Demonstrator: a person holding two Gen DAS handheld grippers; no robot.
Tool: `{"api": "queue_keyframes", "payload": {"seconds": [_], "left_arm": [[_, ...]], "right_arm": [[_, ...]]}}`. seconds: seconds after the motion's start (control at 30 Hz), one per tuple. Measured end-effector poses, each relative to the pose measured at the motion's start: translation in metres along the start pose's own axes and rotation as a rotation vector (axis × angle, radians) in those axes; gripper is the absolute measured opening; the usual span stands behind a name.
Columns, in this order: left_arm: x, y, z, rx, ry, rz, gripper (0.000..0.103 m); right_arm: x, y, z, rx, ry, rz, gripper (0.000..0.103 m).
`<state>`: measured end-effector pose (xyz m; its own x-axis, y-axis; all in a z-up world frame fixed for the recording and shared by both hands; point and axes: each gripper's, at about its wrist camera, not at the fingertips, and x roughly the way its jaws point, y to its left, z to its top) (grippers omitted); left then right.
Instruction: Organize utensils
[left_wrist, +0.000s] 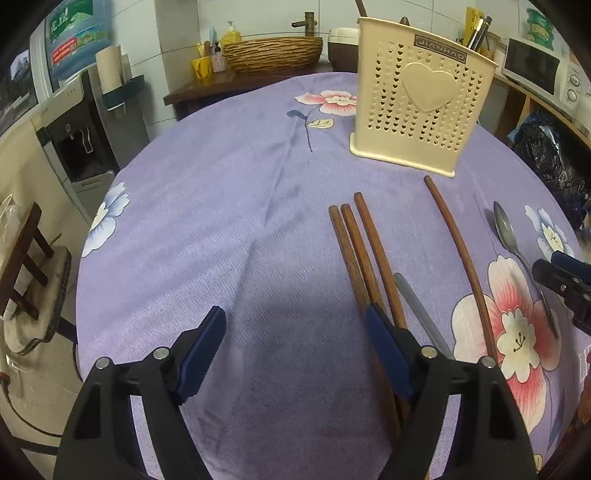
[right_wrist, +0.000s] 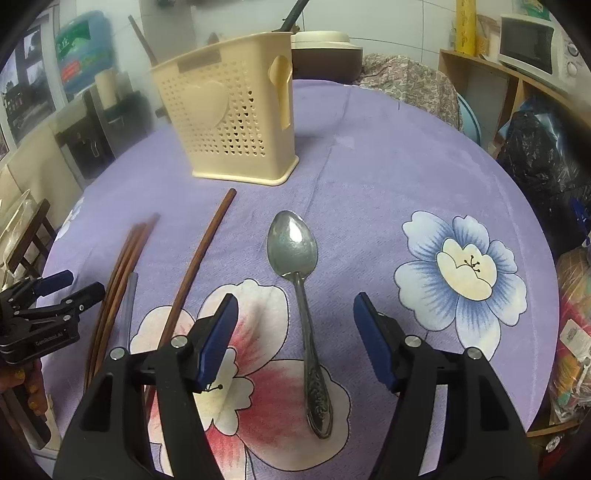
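Note:
A cream perforated utensil holder (left_wrist: 421, 110) (right_wrist: 232, 110) with a heart on its front stands upright at the back of the purple flowered tablecloth (left_wrist: 229, 206). Three brown chopsticks (left_wrist: 364, 254) (right_wrist: 125, 266) lie side by side, a fourth one (left_wrist: 461, 258) (right_wrist: 199, 266) lies apart to their right, and a grey stick (left_wrist: 421, 310) (right_wrist: 129, 306) lies between them. A metal spoon (right_wrist: 301, 288) (left_wrist: 511, 236) lies bowl-up and away from me. My left gripper (left_wrist: 295, 332) is open above bare cloth, its right finger over the three chopsticks. My right gripper (right_wrist: 293, 332) is open, straddling the spoon's handle without touching it.
A wooden side counter with a wicker basket (left_wrist: 273, 51) and bottles sits behind the table. A water dispenser (left_wrist: 77, 122) and a wooden stool (left_wrist: 26, 266) stand on the left. A microwave (right_wrist: 535, 48) on shelves and a black bag (right_wrist: 535, 166) are on the right.

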<state>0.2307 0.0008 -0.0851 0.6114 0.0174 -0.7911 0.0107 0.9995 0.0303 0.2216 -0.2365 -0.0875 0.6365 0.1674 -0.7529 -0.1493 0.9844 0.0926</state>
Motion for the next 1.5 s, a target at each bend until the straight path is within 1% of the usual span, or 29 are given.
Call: {"api": "queue_keyframes", "payload": {"seconds": [0.07,0.1,0.17,0.2,0.23,0.33,0.37,0.43,0.57,0.6,0.7,0.77,0.8,0.83,0.9,0.97,1.03,1.1,1.13,1.17,1.27,1.3,1.33,1.37,1.47,1.5], "left_arm": [[0.0,0.0,0.001,-0.002,0.007,0.01,0.077],[0.0,-0.001,0.002,-0.01,0.016,0.003,0.074],[-0.002,-0.004,0.004,-0.019,0.025,-0.03,0.073],[-0.002,-0.007,0.004,-0.005,0.022,-0.017,0.073],[0.001,-0.009,0.003,0.013,0.025,0.013,0.075],[0.004,-0.003,0.001,-0.036,0.033,-0.017,0.075],[0.003,-0.002,0.0,-0.038,0.033,-0.012,0.076],[0.002,-0.002,0.0,-0.014,0.021,0.021,0.076],[0.007,0.011,0.006,-0.05,0.031,0.036,0.076],[0.007,0.014,0.006,-0.055,0.029,0.032,0.076],[0.004,0.022,0.009,-0.087,0.015,-0.014,0.075],[0.001,0.019,0.014,-0.084,0.0,-0.016,0.081],[0.0,0.017,0.015,-0.078,-0.003,-0.011,0.09],[0.0,0.015,0.016,-0.074,-0.008,-0.012,0.091],[-0.001,0.014,0.018,-0.079,-0.02,-0.027,0.091],[0.004,0.012,0.021,-0.083,-0.018,0.009,0.091],[0.01,0.01,0.024,-0.068,0.006,0.039,0.091],[0.017,0.009,0.026,-0.053,0.032,0.032,0.091],[0.019,0.01,0.026,-0.062,0.03,0.024,0.091],[0.02,0.011,0.026,-0.071,0.024,0.03,0.091],[0.023,0.011,0.029,-0.078,0.033,0.024,0.088],[0.025,0.009,0.031,-0.073,0.035,0.021,0.084],[0.027,0.006,0.032,-0.064,0.037,0.028,0.076],[0.03,0.005,0.034,-0.063,0.043,0.033,0.073],[0.033,0.003,0.038,-0.084,0.021,0.041,0.063],[0.034,0.002,0.041,-0.089,0.016,0.042,0.058]], "right_arm": [[0.0,0.003,0.0,-0.012,-0.008,-0.009,0.066],[0.0,0.004,0.0,-0.016,-0.01,-0.012,0.067],[0.001,0.006,0.001,-0.024,-0.014,-0.014,0.068],[0.001,0.007,0.002,-0.025,-0.012,-0.011,0.068],[0.001,0.007,0.002,-0.026,-0.01,-0.004,0.068],[0.0,0.008,0.004,-0.029,-0.015,0.008,0.068],[-0.002,0.008,0.004,-0.032,-0.019,0.009,0.068],[-0.005,0.009,0.003,-0.043,-0.028,-0.001,0.068],[-0.007,0.007,0.003,-0.043,-0.035,-0.015,0.069],[-0.007,0.006,0.003,-0.041,-0.036,-0.02,0.069],[-0.006,0.004,0.004,-0.056,-0.038,-0.016,0.069],[-0.002,0.004,0.006,-0.066,-0.033,-0.008,0.069],[0.001,0.005,0.008,-0.066,-0.028,-0.003,0.069],[0.003,0.005,0.01,-0.064,-0.025,-0.003,0.069],[0.007,0.007,0.013,-0.076,-0.015,0.001,0.069],[0.014,0.01,0.017,-0.093,-0.003,-0.009,0.069],[0.021,0.012,0.021,-0.094,0.013,-0.019,0.069],[0.027,0.012,0.025,-0.084,0.02,-0.028,0.069],[0.029,0.013,0.027,-0.084,0.022,-0.033,0.069],[0.031,0.013,0.028,-0.086,0.026,-0.043,0.069],[0.037,0.011,0.032,-0.073,0.036,-0.063,0.069],[0.038,0.011,0.033,-0.07,0.039,-0.061,0.069],[0.04,0.01,0.034,-0.065,0.042,-0.06,0.069],[0.041,0.009,0.034,-0.06,0.044,-0.059,0.069],[0.047,0.008,0.037,-0.056,0.055,-0.056,0.069],[0.048,0.009,0.038,-0.058,0.06,-0.06,0.069]]}}
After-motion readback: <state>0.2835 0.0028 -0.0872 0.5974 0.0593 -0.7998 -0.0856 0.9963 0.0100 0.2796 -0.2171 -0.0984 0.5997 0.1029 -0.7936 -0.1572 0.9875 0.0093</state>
